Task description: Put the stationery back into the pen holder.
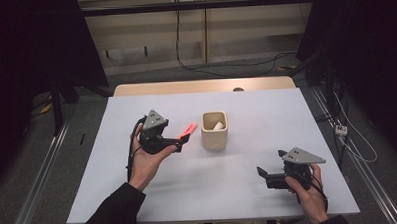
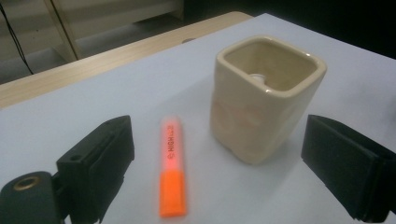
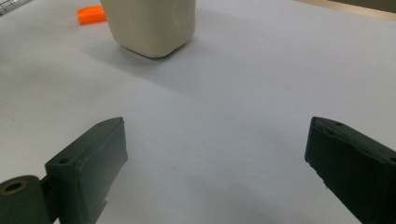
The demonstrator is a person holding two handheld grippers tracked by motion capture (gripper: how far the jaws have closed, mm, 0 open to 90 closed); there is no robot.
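An orange highlighter (image 1: 187,130) (image 2: 172,164) lies flat on the white table, just left of a cream square cup (image 1: 214,131) (image 2: 262,95). Something white rests inside the cup. My left gripper (image 1: 181,142) (image 2: 224,168) is open, its jaws wide apart, with the highlighter lying on the table between them nearer the left jaw. My right gripper (image 1: 262,174) (image 3: 219,172) is open over bare table at the front right, nothing between its jaws. The right gripper view shows the cup's base (image 3: 149,25) and the highlighter's orange end (image 3: 91,14) far off.
The white table top (image 1: 266,109) has a wooden strip (image 1: 200,86) along its far edge. Beyond it are the floor, cables and a wooden wall unit. Black curtains hang at both sides.
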